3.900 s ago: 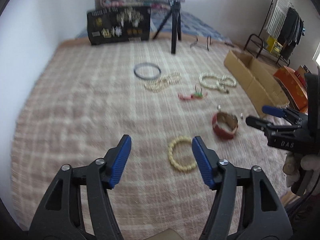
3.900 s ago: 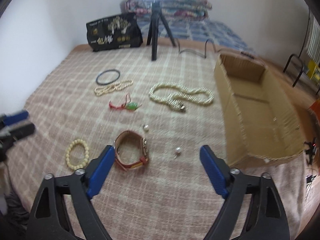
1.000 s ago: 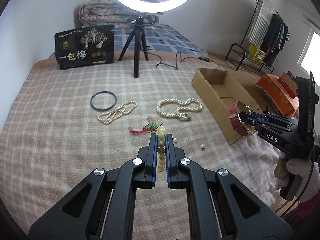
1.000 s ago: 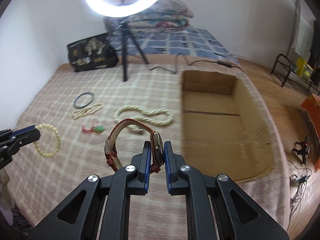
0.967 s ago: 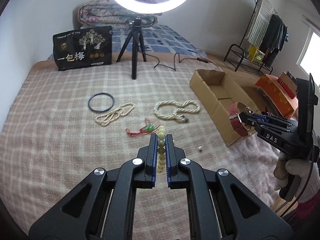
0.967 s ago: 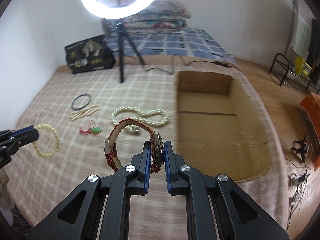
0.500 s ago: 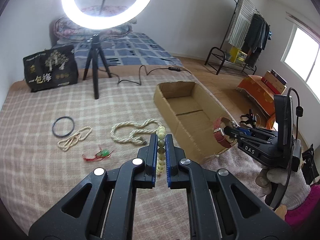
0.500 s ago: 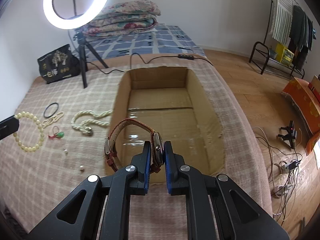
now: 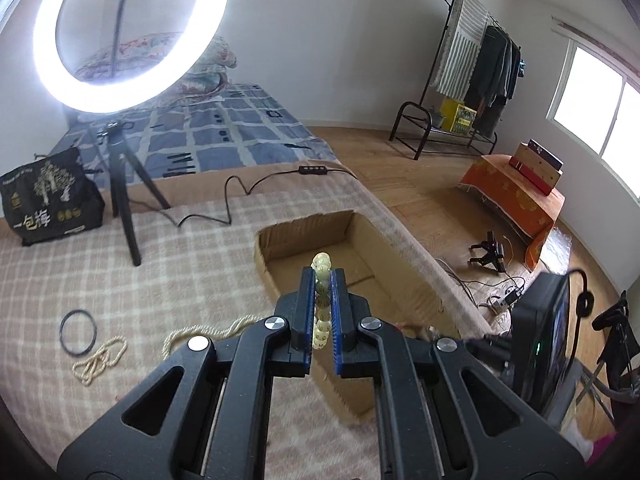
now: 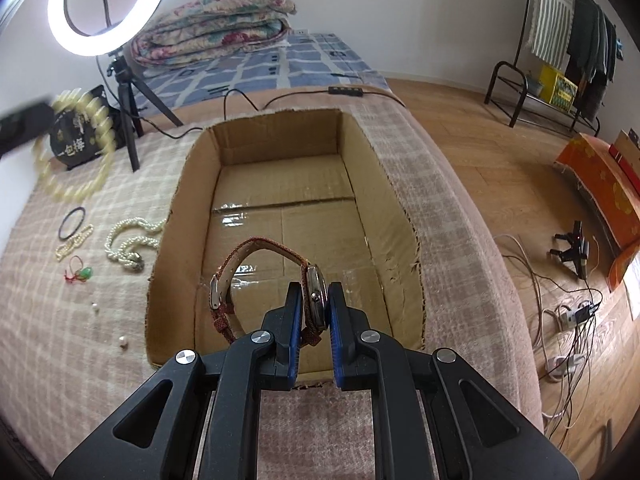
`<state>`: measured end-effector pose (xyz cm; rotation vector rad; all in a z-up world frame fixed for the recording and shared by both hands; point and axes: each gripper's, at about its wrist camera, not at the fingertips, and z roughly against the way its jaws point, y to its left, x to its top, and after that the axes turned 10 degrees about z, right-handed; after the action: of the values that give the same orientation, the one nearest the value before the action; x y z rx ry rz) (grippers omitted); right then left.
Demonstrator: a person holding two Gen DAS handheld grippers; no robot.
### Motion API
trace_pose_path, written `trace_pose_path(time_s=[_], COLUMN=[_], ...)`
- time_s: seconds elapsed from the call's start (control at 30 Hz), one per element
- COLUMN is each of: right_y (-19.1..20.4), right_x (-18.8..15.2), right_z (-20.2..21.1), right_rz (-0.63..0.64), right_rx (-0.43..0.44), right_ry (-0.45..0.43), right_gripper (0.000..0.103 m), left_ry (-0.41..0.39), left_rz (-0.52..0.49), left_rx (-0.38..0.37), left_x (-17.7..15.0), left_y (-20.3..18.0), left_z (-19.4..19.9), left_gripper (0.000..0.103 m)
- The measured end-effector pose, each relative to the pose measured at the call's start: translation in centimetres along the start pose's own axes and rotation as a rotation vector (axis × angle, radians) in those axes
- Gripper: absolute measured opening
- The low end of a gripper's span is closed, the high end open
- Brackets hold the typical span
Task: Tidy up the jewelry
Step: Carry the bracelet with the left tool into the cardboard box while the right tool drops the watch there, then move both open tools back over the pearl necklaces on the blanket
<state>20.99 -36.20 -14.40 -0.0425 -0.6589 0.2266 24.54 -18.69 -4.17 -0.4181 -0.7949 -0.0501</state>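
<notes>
My left gripper (image 9: pixel 321 276) is shut on a cream bead bracelet (image 9: pixel 322 264), held in the air in front of the open cardboard box (image 9: pixel 280 280). The bracelet also shows blurred at the left of the right wrist view (image 10: pixel 76 148). My right gripper (image 10: pixel 314 294) is shut on a red-strap watch (image 10: pixel 260 248), held above the near end of the box (image 10: pixel 400 200), whose floor is bare. A black ring (image 10: pixel 72 222), thin pearl strand (image 10: pixel 74 244), thick pearl rope (image 10: pixel 128 240), red-green charm (image 10: pixel 80 274) and two loose pearls (image 10: pixel 123 344) lie on the checked blanket left of the box.
A ring light on a tripod (image 10: pixel 128 120) and a black bag (image 9: pixel 48 200) stand at the back left, with a cable (image 9: pixel 224 200) running across the blanket. The bed edge drops to the wooden floor right of the box. Cables and a clothes rack (image 10: pixel 560 40) are on the right.
Both grippers closed on their items, lifted them off the blanket and moved right toward the box. The watch now hangs over the box; the bracelet has swung up near it.
</notes>
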Motion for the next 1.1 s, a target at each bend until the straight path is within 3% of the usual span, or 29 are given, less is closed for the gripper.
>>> trace_pose_path(time_s=[0.23, 0.43, 0.53, 0.57, 0.6, 0.63, 0.67, 0.7, 1.1], right_y=[-0.7, -0.8, -1.2, -1.3, -1.3, -1.3, -1.2, -1.2, 0.1], right_x=[0.3, 0.3, 0.2, 0.2, 0.3, 0.4, 0.4, 0.5, 1.1], right_z=[-0.6, -1.1, -1.2, -1.1, -0.9, -0.7, -0.5, -0.2, 1.6], right_rz=[-0.044, -0.032, -0.047, -0.05, -0.05, -0.049, -0.05, -0.049, -0.006], right_rx=[-0.016, -0.016, -0.016, -0.012, -0.018, -0.03, -0.04, -0.053, -0.069], right_ry=[0.0, 0.017, 0.015, 0.01, 0.007, 0.001, -0.006, -0.019, -0.054], right_gripper=[0.011, 0.011, 0.016, 0.023, 0.03, 0.051, 0.069, 0.073, 0.075], left_ry=[0.076, 0.1, 0.101, 0.099, 0.098, 0.093, 0.085, 0.073, 0.022], left_rz=[0.017, -0.005, 0.0, 0.005, 0.006, 0.004, 0.006, 0.009, 0.018], left_rx=[-0.002, 0.026, 0.032, 0.029, 0.032, 0.046, 0.054, 0.052, 0.095], left_x=[1.3, 1.2, 1.4, 1.5, 1.6, 1.7, 1.8, 1.9, 2.1], left_y=[-0.8, -1.2, -1.2, -1.2, -1.2, -1.2, -1.1, -0.9, 0.6], left_z=[-5.5, -7.6, -8.0, -8.0, -8.0, -7.9, -7.7, -7.5, -4.3], left_gripper=[0.005, 0.005, 0.005, 0.005, 0.01, 0.018, 0.044, 0.057, 0.058])
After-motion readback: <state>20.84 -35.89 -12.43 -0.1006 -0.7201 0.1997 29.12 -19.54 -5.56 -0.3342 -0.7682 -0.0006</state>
